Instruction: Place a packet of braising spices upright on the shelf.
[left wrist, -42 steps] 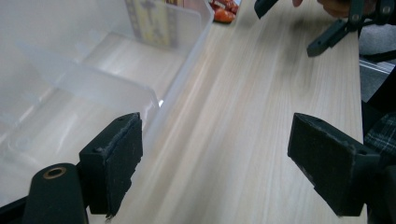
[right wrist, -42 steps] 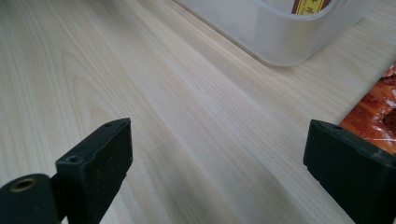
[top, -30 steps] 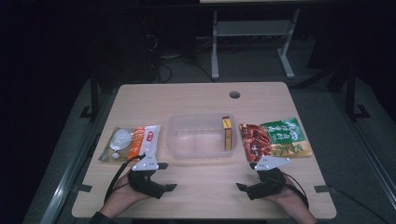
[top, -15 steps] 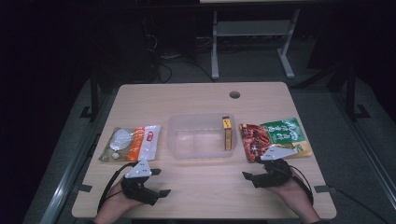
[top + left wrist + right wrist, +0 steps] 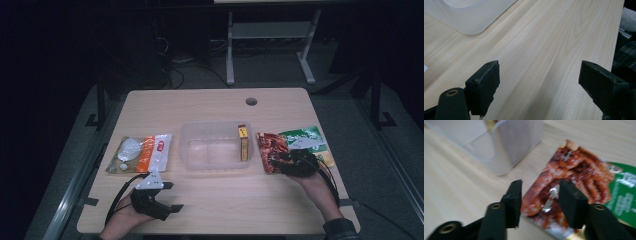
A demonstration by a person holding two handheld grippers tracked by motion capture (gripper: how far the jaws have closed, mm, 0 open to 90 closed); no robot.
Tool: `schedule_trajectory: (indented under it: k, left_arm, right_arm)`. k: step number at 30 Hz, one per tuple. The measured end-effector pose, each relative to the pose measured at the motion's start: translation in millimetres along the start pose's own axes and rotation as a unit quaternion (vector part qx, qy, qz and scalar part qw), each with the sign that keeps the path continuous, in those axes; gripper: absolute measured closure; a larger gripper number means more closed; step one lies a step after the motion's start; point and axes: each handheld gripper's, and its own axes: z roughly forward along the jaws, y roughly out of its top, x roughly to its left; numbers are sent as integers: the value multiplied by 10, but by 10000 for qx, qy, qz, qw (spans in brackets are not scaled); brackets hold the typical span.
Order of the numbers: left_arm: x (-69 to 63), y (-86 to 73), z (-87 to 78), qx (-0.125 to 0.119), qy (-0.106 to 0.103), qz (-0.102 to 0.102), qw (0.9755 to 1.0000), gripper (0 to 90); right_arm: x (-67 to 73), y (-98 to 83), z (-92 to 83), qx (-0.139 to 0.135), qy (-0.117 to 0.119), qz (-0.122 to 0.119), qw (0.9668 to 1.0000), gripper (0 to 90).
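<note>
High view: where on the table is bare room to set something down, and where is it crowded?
Free: the far strip of the table between the cable hole and the clear container, and the near strip between the two hands. Crowded: the middle row, with the white-orange packet, the container, and the red packet over the green packet.

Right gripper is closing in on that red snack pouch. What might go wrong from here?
1. The right gripper, its fingers just closing, straddles only the near corner of the red pouch; the glossy foil may slip out.
2. The pouch overlaps the green pouch, which might drag along.
3. The clear tub sits close and could get bumped.
</note>
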Motion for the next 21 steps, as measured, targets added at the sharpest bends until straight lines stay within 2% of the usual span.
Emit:
schedule_trajectory:
  k: [4, 7, 10, 12, 14, 18, 19, 21]
  left_arm:
    - [0, 8, -4, -67, 27, -110, 9999, 166]
    - [9, 16, -15, -134, 51, -162, 9998, 163]
    - [27, 4, 7, -62, -5, -240, 9997, 139]
    - [35, -6, 17, 49, -25, -221, 9997, 137]
    - [39, -10, 24, 128, 1, -76, 9999, 137]
    - [48, -16, 40, 157, 32, -39, 9999, 136]
    - [47, -19, 45, 186, 60, -36, 9998, 136]
    - [43, -19, 49, 199, 90, -9, 9998, 136]
  right_arm:
    - [-128, 99, 69, 39, -124, 114, 9999, 735]
    - [-228, 177, 130, -27, -271, 172, 9995, 825]
    - [-303, 246, 172, -8, -307, 223, 9993, 896]
    - [-349, 288, 207, -53, -274, 312, 9991, 899]
    - [-375, 323, 246, -20, -362, 285, 9989, 899]
    - [-465, 400, 352, -78, -479, 345, 9982, 899]
    - [-484, 409, 387, -70, -472, 394, 9981, 899]
    - [-528, 442, 478, 72, -604, 363, 9975, 899]
